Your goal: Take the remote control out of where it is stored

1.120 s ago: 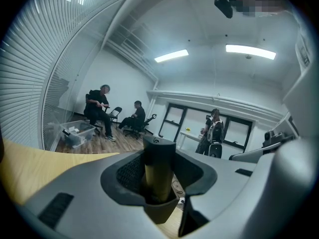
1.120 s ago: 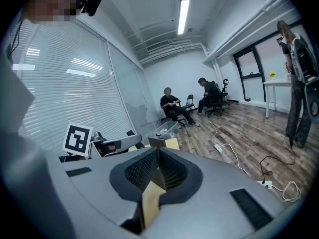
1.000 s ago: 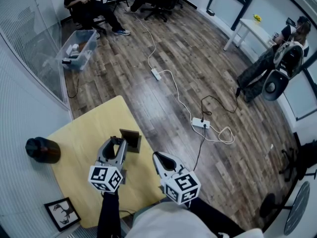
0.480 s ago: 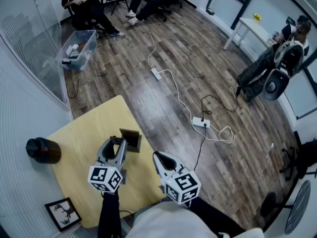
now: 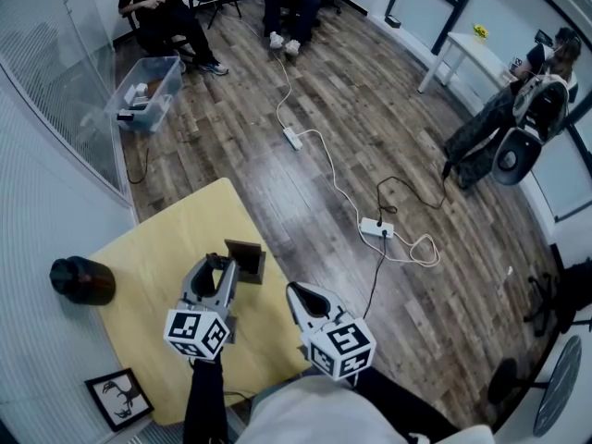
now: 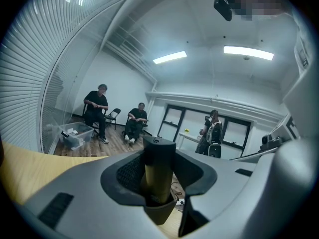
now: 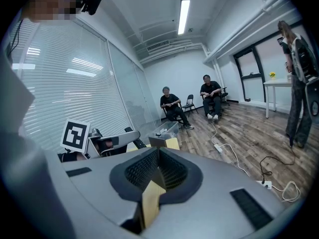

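table (image 5: 153,257): smooth, matt, pale yellow wood-look top; floor (image 5: 370,128): brown wood-grain planks with a soft sheen. left gripper (image 5: 220,266) and right gripper (image 5: 292,292): smooth matt grey plastic shells, black finely ribbed pads (image 7: 142,168), marker cubes (image 5: 196,333) faced in flat black-and-white print. jar (image 5: 81,280): dark, glossy; storage bin (image 5: 146,91): clear plastic; small box (image 5: 245,261): dark, matt.
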### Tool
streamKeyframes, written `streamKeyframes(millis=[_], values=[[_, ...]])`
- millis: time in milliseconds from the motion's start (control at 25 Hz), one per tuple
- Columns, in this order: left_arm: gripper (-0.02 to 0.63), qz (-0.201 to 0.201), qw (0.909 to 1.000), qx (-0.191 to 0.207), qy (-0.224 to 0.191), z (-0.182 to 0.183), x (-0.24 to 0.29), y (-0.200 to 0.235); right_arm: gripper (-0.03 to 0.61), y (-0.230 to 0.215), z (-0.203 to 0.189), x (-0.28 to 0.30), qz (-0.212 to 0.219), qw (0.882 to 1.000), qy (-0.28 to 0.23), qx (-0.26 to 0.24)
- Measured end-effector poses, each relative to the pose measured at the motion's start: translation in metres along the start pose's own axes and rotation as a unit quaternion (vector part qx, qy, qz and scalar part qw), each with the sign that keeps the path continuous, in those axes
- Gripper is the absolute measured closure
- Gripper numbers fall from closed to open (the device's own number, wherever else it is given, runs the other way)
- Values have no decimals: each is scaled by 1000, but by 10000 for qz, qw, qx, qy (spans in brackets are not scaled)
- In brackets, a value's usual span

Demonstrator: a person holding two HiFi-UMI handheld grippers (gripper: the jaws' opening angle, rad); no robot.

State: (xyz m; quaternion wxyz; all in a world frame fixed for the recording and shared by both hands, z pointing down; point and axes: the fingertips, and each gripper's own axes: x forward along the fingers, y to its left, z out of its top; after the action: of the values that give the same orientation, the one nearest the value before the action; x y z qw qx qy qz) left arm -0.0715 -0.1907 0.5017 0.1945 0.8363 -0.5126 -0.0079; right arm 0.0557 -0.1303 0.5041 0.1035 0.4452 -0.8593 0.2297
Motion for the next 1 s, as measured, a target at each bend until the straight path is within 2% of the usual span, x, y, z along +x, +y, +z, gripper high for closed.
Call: streamKeyframes(millis=[1000], values=[[434,-57,10000,61,-54,8,-4,-5,571,2,-2,0,2,10000,43,-36]])
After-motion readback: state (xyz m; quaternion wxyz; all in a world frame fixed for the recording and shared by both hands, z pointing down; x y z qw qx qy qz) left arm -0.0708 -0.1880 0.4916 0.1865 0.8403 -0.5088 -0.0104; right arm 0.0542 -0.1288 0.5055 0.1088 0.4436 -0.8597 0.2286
